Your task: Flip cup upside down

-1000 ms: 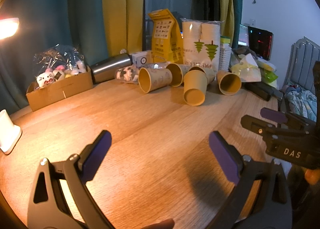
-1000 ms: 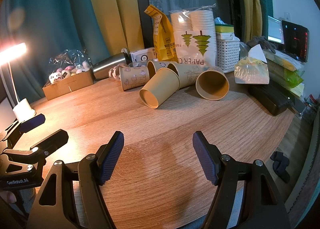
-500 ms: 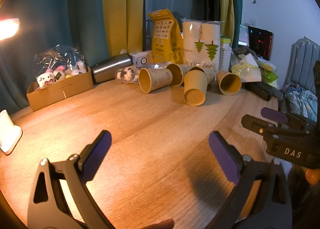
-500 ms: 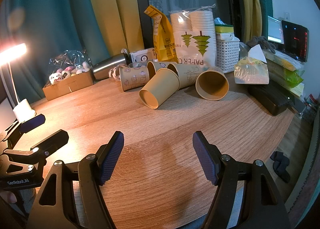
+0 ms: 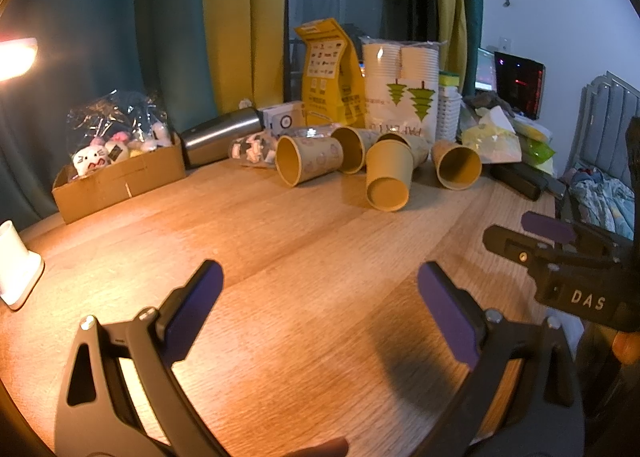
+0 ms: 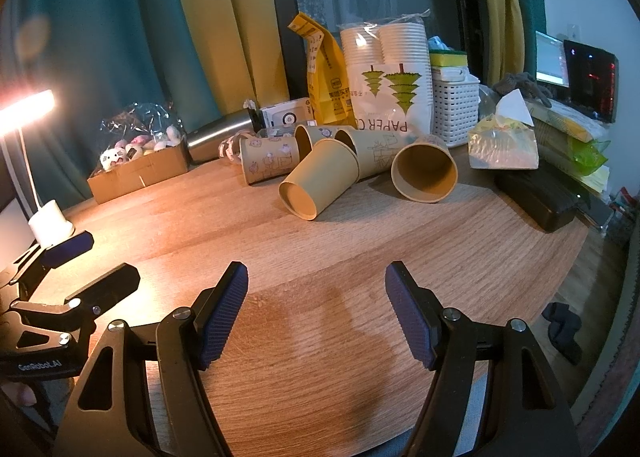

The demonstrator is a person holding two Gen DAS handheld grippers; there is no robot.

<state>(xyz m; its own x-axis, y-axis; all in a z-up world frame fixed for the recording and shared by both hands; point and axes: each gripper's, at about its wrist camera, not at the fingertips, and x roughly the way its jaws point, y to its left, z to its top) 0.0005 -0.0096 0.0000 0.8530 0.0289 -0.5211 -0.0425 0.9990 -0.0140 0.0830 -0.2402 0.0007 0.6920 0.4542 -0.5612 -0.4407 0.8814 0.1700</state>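
Several brown paper cups lie on their sides in a cluster at the far middle of the wooden table [image 5: 320, 257]. The nearest cup [image 5: 388, 181] [image 6: 318, 185] shows its base toward me. Another cup [image 5: 458, 165] [image 6: 424, 173] lies to its right with its mouth toward me. A printed cup [image 5: 308, 165] [image 6: 268, 159] lies at the left. My left gripper [image 5: 318, 289] is open and empty, low over the near table. My right gripper [image 6: 316, 297] is open and empty, also near the front edge, well short of the cups. Each gripper shows at the other view's edge.
Behind the cups stand a pack of white paper cups [image 6: 386, 85], a yellow bag [image 6: 320, 73] and a white basket [image 6: 454, 113]. A steel flask [image 5: 220, 137] and a cardboard box of plush toys [image 5: 120, 173] lie at the back left. A lamp base [image 6: 50, 223] stands left; a black case [image 6: 536, 193] lies right.
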